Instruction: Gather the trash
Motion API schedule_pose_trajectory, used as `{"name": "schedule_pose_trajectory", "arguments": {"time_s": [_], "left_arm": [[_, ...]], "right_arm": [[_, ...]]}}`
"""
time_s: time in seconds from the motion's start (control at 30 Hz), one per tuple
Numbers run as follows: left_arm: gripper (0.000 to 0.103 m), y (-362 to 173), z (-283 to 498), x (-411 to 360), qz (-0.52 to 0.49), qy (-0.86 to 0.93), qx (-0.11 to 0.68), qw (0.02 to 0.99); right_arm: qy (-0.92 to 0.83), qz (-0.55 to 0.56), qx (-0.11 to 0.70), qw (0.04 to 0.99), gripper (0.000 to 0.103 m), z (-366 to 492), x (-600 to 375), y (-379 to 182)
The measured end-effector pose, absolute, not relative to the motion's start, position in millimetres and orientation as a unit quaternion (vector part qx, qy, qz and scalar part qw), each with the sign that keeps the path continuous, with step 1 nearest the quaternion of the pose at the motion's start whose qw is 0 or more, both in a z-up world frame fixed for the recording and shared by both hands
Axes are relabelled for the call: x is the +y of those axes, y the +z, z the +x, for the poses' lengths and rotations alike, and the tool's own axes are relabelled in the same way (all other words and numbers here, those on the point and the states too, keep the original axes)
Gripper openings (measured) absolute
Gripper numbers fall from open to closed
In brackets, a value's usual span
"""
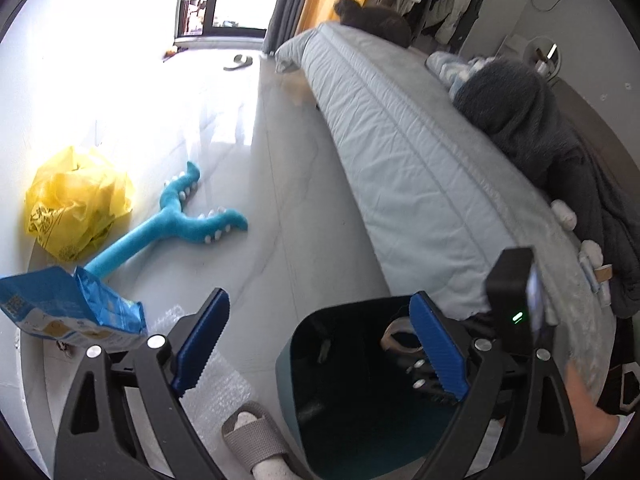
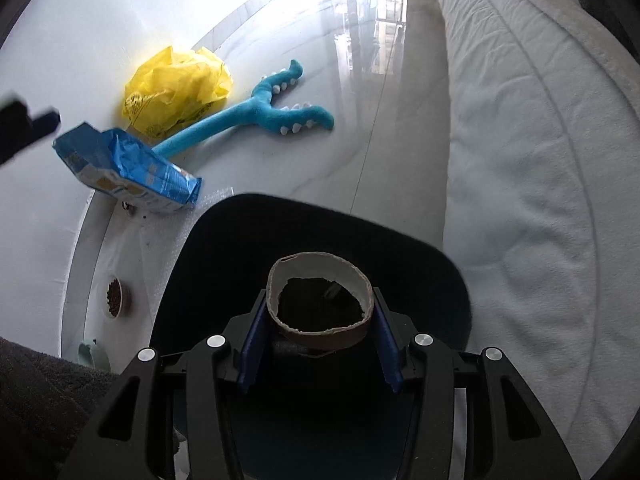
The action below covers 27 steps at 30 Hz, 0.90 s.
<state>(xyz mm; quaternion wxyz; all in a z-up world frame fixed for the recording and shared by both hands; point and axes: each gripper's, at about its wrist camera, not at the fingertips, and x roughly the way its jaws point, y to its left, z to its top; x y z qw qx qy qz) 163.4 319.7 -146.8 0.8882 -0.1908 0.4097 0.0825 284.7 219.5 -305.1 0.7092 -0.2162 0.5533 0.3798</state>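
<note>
My right gripper (image 2: 320, 298) is shut on a brown cardboard tape ring (image 2: 320, 276), held over the dark mouth of a teal bin (image 2: 440, 256). In the left wrist view the same ring (image 1: 394, 336) hangs inside the bin's (image 1: 288, 364) opening. My left gripper (image 1: 320, 346) stands open above the floor and the bin's left rim, with nothing between its blue pads (image 1: 204, 344). A crumpled blue snack bag (image 1: 72, 312) (image 2: 128, 164) lies on the floor to the left. Behind it sits a yellow plastic bag (image 1: 76, 204) (image 2: 176, 84).
A blue plush toy (image 1: 180, 220) (image 2: 256, 116) lies on the glossy floor. The bed (image 1: 400, 160) (image 2: 540, 160) runs along the right. Bubble wrap (image 1: 216, 396) and a person's slippered foot (image 1: 256, 436) are beside the bin. A pet food bowl (image 2: 114, 296) sits lower left.
</note>
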Motion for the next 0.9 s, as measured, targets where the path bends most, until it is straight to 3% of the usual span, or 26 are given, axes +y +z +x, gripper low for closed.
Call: {"name": "schedule_pose_trajectory", "arguments": {"time_s": [0.23, 0.43, 0.9], "left_arm": [[0.093, -105.7, 159.0, 312.8, -0.187, 0.071, 0.332, 0.922], [0.093, -72.8, 156.7, 305.0, -0.181, 0.068, 0.274, 0.942], [0.093, -21.2, 159.0, 256.9, -0.143, 0.064, 0.198, 0.968]], "right_arm": [[0.383, -0.24, 0.561, 0.694, 0.051, 275.4, 223.1, -312.8], [0.387, -0.246, 0.56, 0.69, 0.064, 271.1, 217.6, -306.7], [0.441, -0.173, 0.488, 0.733, 0.075, 272.0, 180.7, -220.2]]}}
